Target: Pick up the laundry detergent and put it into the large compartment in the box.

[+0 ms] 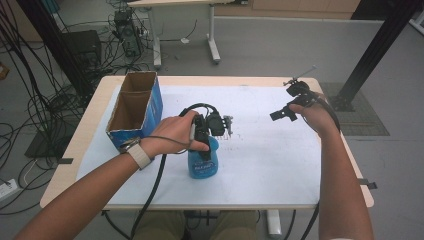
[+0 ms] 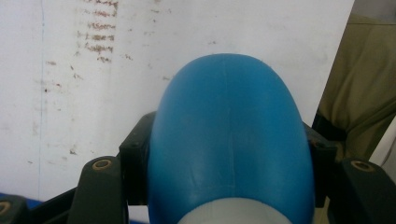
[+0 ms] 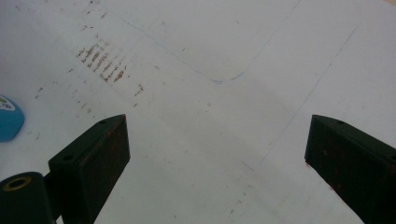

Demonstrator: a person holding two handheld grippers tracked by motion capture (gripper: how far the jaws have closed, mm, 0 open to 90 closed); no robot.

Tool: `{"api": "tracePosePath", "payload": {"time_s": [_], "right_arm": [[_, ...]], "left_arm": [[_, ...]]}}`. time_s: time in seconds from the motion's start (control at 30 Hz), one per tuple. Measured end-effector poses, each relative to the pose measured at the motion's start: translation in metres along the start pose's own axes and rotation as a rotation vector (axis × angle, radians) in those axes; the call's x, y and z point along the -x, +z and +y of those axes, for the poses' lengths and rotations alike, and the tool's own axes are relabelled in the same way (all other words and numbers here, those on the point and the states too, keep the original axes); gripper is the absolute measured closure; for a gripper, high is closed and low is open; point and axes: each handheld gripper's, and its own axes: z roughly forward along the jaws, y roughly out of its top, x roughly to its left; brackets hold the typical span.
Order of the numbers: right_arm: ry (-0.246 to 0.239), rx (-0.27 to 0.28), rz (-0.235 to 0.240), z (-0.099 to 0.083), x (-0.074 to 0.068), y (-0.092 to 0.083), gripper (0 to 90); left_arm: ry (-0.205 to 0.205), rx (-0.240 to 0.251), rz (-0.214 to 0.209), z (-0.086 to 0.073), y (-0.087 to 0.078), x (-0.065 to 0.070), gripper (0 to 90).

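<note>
A blue plastic bottle stands upright on the white sheet near the middle of the table. My left gripper comes in from the left and is shut on its upper part. In the left gripper view the bottle's rounded blue shoulder sits wedged between the two black jaws. My right gripper hovers over the right side of the sheet, well apart from the bottle. Its jaws stand wide open with nothing between them. An edge of the bottle shows at the left of the right gripper view.
An open cardboard box with blue sides stands at the table's back left, close to my left hand. A white sheet with faint brown smudges covers the wooden table. Cables, a desk frame and a black post stand on the floor beyond.
</note>
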Motion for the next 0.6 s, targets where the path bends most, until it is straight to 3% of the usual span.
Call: {"api": "tracePosePath", "payload": {"time_s": [0.6], "right_arm": [[0.002, 0.004, -0.003, -0.0013, -0.0011, -0.0013, 6.6]], "left_arm": [[-0.008, 0.010, 0.001, -0.0023, -0.0004, 0.0001, 38.1]]}}
